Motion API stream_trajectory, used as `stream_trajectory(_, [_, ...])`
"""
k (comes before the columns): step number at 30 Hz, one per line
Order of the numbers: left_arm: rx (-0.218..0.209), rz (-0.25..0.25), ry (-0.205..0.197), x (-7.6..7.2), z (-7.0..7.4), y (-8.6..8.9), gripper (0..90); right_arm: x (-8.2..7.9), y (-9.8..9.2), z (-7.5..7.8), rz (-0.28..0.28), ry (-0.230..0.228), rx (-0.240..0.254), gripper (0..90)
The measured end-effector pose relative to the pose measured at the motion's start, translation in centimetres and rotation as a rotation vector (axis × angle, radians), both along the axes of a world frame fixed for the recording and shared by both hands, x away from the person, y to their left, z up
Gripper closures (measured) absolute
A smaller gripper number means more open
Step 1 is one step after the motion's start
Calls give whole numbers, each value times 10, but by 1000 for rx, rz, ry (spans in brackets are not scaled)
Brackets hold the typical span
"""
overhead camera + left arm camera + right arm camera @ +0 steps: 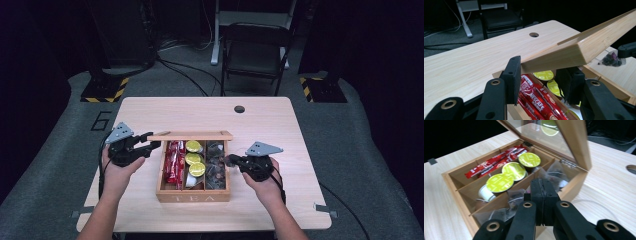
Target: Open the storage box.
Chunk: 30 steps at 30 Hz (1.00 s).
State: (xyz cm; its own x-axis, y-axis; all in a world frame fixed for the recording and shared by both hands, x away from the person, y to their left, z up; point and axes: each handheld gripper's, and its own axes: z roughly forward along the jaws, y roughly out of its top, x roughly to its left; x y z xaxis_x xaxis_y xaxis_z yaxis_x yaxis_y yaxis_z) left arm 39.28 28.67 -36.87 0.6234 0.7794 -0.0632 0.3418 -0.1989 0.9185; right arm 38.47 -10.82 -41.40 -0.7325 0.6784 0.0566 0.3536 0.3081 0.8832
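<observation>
A wooden tea box [192, 197] stands at the middle of the table. My left gripper [152, 145] is shut on the left corner of its raised lid [190, 135] and holds it tilted up; in the left gripper view the black jaws clamp the lid [574, 50] from both sides. Inside lie red Nescafe sticks [496, 160], yellow-green capsules [509, 171] and clear tea bags [216, 167]. My right gripper [231, 160] hovers at the box's right side. It is shut on a clear tea bag [610, 60] with dark contents. Its jaws [543, 182] are pressed together.
The light wooden table [280, 130] has a round cable hole [239, 109] near its far edge. A dark folding chair [255, 50] stands on the floor behind the table. Bare tabletop lies left and right of the box.
</observation>
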Motion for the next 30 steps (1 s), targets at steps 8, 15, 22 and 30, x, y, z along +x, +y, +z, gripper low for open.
stream_trajectory(8, [0, 1, 1, 0, 0, 0, 558, 5, -16, 1, -64, -9, 4, 900])
stream_trajectory(15, [0, 2, 0, 0, 0, 0, 558, 10, -26, -1, -94, -19, -12, 900])
stream_trajectory(22, [0, 2, 0, 0, 0, 0, 558, 13, -27, -3, -117, -17, -16, 900])
stream_trajectory(30, [0, 2, 1, -1, 0, 0, 558, 18, -30, -8, -131, -12, -30, 900])
